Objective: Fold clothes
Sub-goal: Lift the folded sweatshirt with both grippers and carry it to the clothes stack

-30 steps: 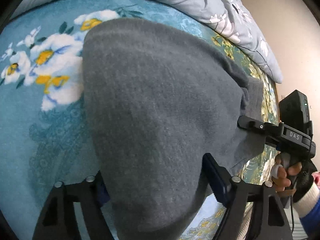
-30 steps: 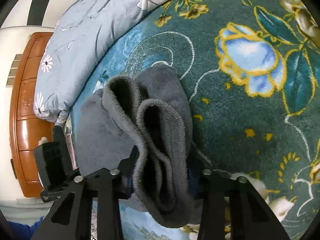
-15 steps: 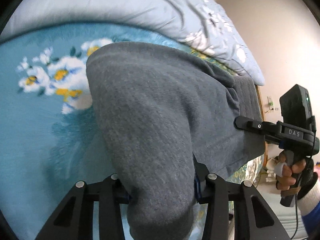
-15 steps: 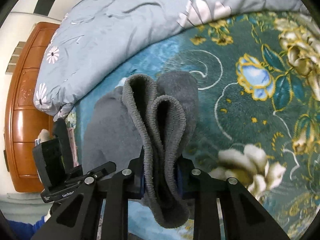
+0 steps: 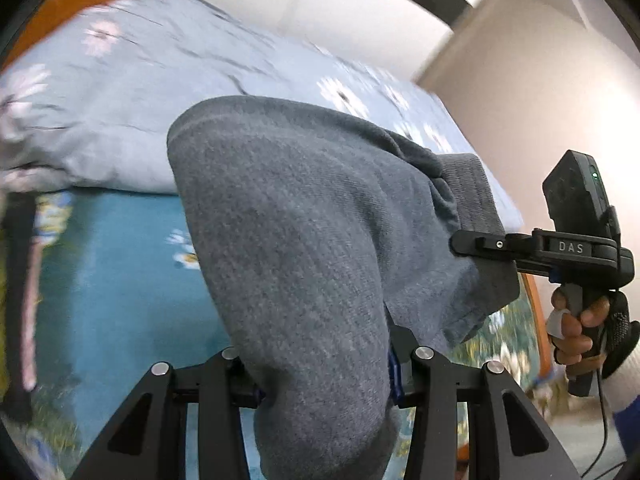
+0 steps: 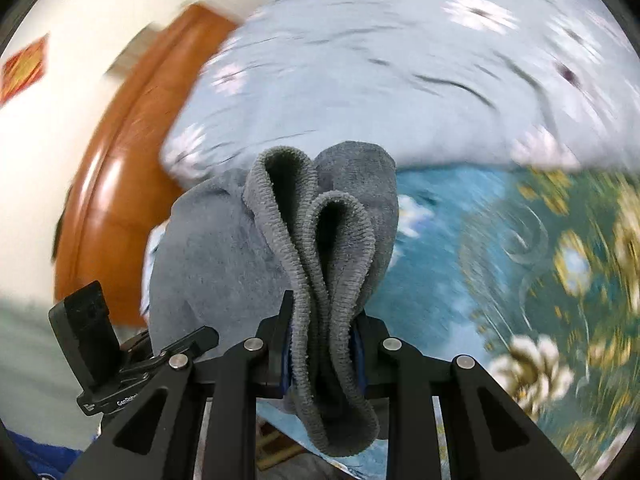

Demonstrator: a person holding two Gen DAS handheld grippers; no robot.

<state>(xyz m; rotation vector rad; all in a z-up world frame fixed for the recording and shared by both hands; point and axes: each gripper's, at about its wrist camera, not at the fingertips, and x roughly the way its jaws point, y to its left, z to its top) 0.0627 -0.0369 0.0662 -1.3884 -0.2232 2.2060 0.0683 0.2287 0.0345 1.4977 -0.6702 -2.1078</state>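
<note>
Grey knit garment (image 5: 304, 240) hangs in the air above the floral bedspread (image 5: 120, 280), off its surface, stretched betw both grippers. Left gripper (image 5: 320, 376): jaws partly closed, clamped on a thick bunch of the grey fabric, cloth spilling out below the fingers. Right gripper (image 6: 320, 352): jaws narrower, pinched on the ribbed hem (image 6: 320, 240), which stands up in two loops above the fingers w/ a short tail drooping under them. In left wrist view the right gripper shows at the far end of the garment, right hand (image 5: 576, 332) round its handle. Pale blue quilt (image 6: 380, 80) w/ white flowers lies at the far side of the bedspread; wooden headboard (image 6: 116, 208) beyond the quilt. Background blurred.
</note>
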